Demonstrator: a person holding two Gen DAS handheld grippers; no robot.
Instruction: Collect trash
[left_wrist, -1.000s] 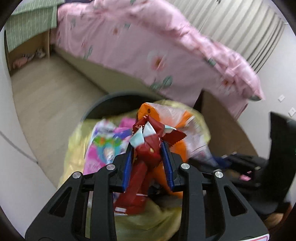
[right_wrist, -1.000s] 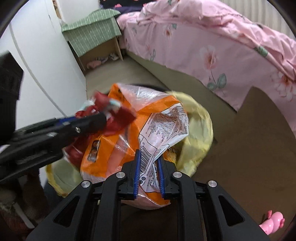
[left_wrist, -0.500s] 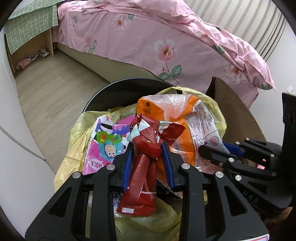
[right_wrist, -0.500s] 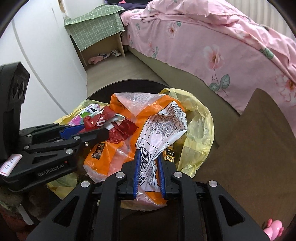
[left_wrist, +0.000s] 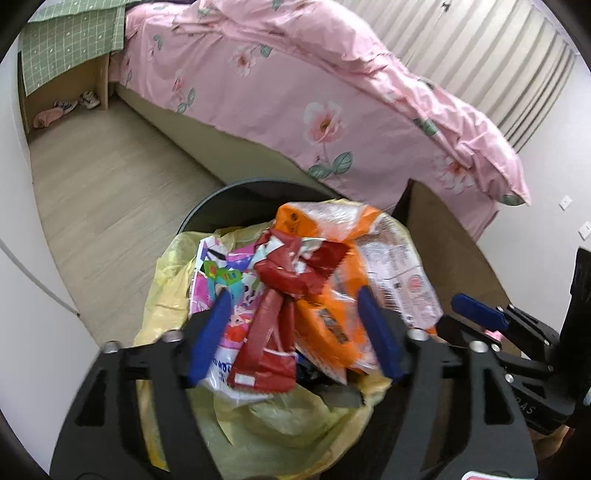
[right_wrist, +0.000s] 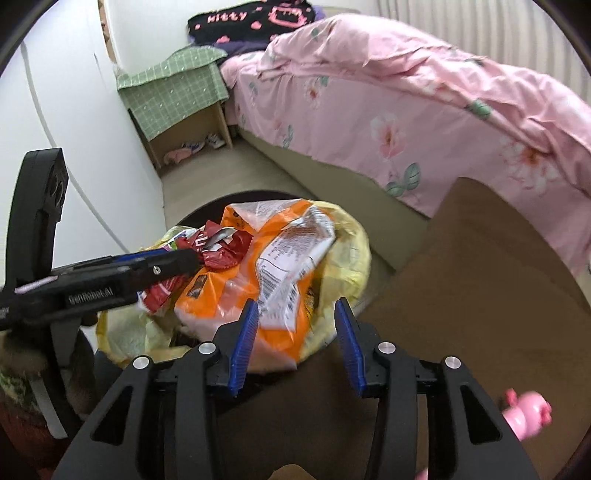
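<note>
Opening over the bin (left_wrist: 221, 206), the left gripper (left_wrist: 295, 328) has its fingers clear of the red wrapper (left_wrist: 280, 317) between them — it lies on the trash in the yellow bag (left_wrist: 166, 288). The right gripper (right_wrist: 295, 343) is opening too, fingers off the orange bag (right_wrist: 236, 295) — it rests in the bin beside the bed (right_wrist: 369, 110).

Pink letters spelling "Kitty" show on the black blanket (right_wrist: 251, 16) at the bed's head, far beyond the right hand-held gripper (right_wrist: 295, 341), while the left hand-held gripper (right_wrist: 184, 260) carries white lettering on its side that starts "Gen", the rest blurred.
</note>
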